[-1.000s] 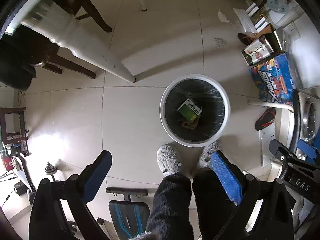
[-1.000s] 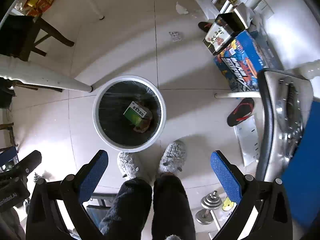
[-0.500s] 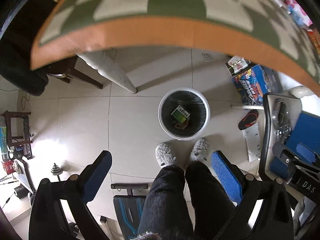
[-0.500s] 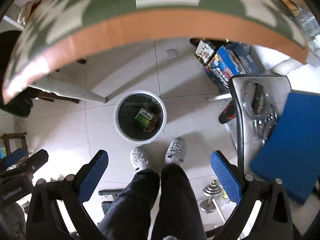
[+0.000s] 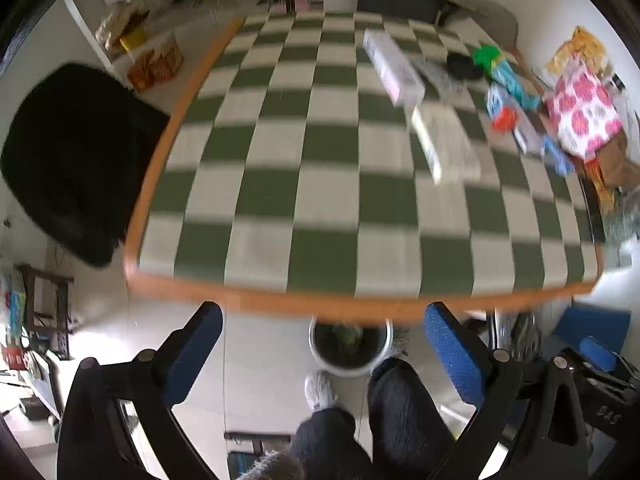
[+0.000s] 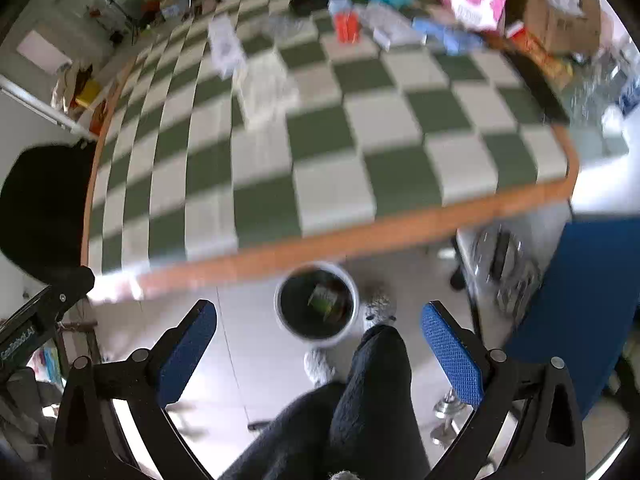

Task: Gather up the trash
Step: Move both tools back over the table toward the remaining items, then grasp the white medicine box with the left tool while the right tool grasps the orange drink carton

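Well, both grippers' fingers spread wide w/ nothing held: left gripper, right gripper. Trash bin on floor below checkered table, green carton inside; label too blurred, prob. unreadable.

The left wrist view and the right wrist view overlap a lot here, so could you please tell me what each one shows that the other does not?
Only the left wrist view shows the yellow bag at the table's far right corner. Only the right wrist view shows the whole green carton in the trash bin, clear of the table edge. Both share the checkered table, the pink-patterned box, the black chair, and open, empty jaws on the left gripper and right gripper.
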Demonstrator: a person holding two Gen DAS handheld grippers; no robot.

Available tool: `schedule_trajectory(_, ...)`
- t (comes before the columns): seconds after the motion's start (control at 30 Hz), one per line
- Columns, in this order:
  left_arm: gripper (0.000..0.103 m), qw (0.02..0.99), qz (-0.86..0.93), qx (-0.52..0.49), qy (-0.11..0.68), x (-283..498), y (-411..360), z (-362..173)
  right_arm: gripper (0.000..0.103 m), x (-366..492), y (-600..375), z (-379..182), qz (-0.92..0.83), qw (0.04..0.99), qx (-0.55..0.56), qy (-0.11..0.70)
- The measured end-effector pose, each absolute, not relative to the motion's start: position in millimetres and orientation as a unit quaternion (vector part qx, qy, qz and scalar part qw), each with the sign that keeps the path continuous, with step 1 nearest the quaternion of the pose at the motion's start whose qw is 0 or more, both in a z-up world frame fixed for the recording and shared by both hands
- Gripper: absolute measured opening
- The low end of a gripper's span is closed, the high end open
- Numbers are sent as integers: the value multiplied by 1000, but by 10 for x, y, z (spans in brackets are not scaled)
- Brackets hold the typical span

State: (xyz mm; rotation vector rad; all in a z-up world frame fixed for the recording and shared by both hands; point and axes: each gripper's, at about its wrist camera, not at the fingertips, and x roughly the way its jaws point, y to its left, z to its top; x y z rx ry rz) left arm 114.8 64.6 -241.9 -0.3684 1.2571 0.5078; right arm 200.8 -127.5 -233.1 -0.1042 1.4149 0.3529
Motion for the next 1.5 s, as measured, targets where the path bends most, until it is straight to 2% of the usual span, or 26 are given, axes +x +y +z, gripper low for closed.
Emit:
schedule_trajectory(0.17, 103, 755, 244, -199, 575, 1956, 754, -2448, 103, 2963, -1299, -2194, 153, 756, -36, 635)
schedule_trajectory(0.3, 103, 722, 252, -236, 599, 2634, 817, -2692, 103, 3869, -1308, -2328, 144, 750, -27, 645)
schedule_trajectory(0.37, 103, 705, 253, -252, 613, 2935, 821, -2848, 94, 4243, -1297, -2428, 148, 745, -25, 650)
schedule_trajectory(0.4, 103, 695, 251, -259, 622, 3102, 813, -2972, 79, 4442, -1283, -2498, 151, 741, -25, 654)
schedule_trajectory(0.43, 103, 684, 246, -266, 633, 3269, 796, -3110, 69, 4606, -1256, -2560, 154, 737, -28, 658)
schedule_trajectory(0.5, 102, 666, 234, -277, 652, 3530, 759, -3346, 66, 4953, -1177, -2708, 163, 724, -30, 670)
schedule_trajectory(0.67, 102, 631, 235, -275, 686, 3964, 710, -3831, 66, 5530, -943, -2977, 172, 706, -37, 686)
schedule_trajectory(0.73, 99, 624, 249, -264, 692, 4030, 725, -3926, 66, 5677, -845, -3074, 175, 701, -41, 691)
schedule_trajectory(0.83, 74, 618, 264, -262, 693, 4029, 776, -3987, 66, 5821, -665, -3215, 184, 693, -51, 695)
schedule_trajectory(0.87, 70, 619, 262, -274, 688, 4005, 798, -3985, 66, 5857, -605, -3263, 186, 690, -55, 697)
schedule_trajectory(1.03, 70, 620, 289, -265, 680, 3862, 900, -3897, 64, 5912, -390, -3455, 193, 679, -70, 704)
schedule_trajectory(1.07, 70, 619, 293, -265, 679, 3827, 923, -3876, 60, 5914, -349, -3498, 194, 677, -77, 706)
schedule_trajectory(1.13, 70, 619, 302, -267, 674, 3750, 971, -3834, 34, 5905, -292, -3578, 195, 671, -89, 710)
schedule_trajectory(1.3, 70, 629, 325, -273, 651, 3577, 1092, -3620, 33, 5825, -270, -3570, 197, 678, -101, 701)
schedule_trajectory(1.5, 70, 664, 332, -261, 617, 3414, 1121, -3189, 33, 5571, -365, -3312, 210, 698, -105, 677)
